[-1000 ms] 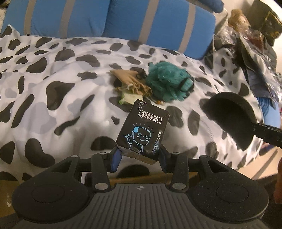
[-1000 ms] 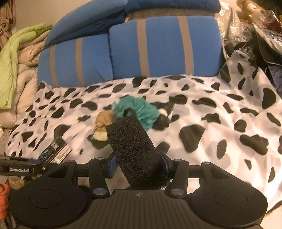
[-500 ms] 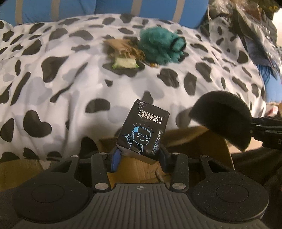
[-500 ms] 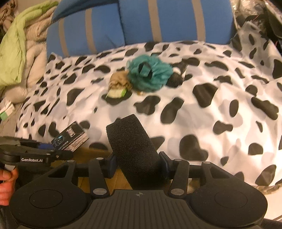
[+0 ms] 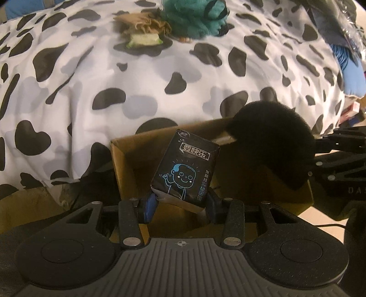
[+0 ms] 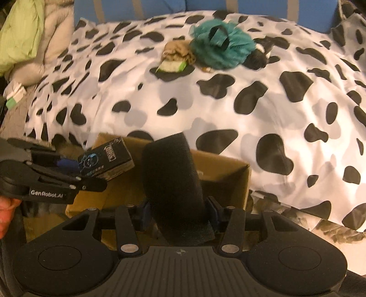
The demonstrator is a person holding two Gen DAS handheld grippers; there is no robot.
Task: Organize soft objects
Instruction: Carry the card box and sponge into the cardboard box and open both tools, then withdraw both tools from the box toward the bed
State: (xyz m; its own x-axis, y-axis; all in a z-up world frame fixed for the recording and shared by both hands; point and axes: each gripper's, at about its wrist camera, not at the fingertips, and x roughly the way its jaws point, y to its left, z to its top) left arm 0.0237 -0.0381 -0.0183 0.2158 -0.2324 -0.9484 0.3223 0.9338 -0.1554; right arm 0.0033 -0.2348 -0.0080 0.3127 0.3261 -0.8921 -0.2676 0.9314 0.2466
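My left gripper is shut on a black tissue pack with a blue cartoon face, held over an open cardboard box. The pack also shows in the right wrist view. My right gripper is shut on a black foam sponge, held over the same box; the sponge shows at the right of the left wrist view. On the cow-print bedspread lie a teal fluffy item, a tan cloth and a green-edged pack.
Blue striped cushions stand behind the bedspread. Folded green and beige blankets are piled at the left. Clutter in plastic bags sits at the bed's right side. The box stands on the floor against the bed's front edge.
Both grippers have drawn back from the bed and lowered, still holding their items. The cardboard box has come into view under the tissue pack and the sponge.
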